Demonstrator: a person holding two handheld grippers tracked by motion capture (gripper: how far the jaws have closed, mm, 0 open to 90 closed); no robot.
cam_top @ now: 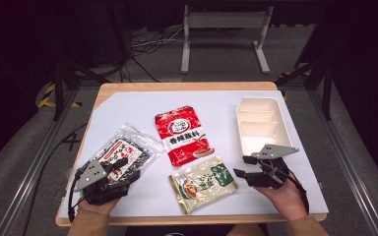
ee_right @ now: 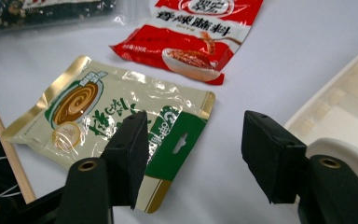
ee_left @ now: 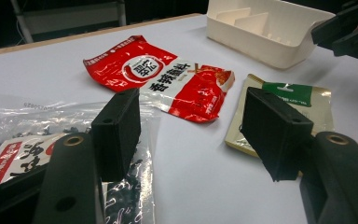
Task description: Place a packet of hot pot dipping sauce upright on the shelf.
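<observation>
On a white table, a glossy cream-and-green foil pouch (cam_top: 203,183) lies flat at the near centre. The right gripper (cam_top: 241,166) hovers just right of it, jaws apart and empty. A crinkled red sachet (cam_top: 183,135) lies beyond. The left gripper (cam_top: 121,165), open, rests over a clear, dark-speckled bag (cam_top: 128,145). A cream divided plastic tray (cam_top: 262,123) sits far right.

A red sachet (cam_top: 183,135) lies beside a white divided tray (cam_top: 261,129).
</observation>
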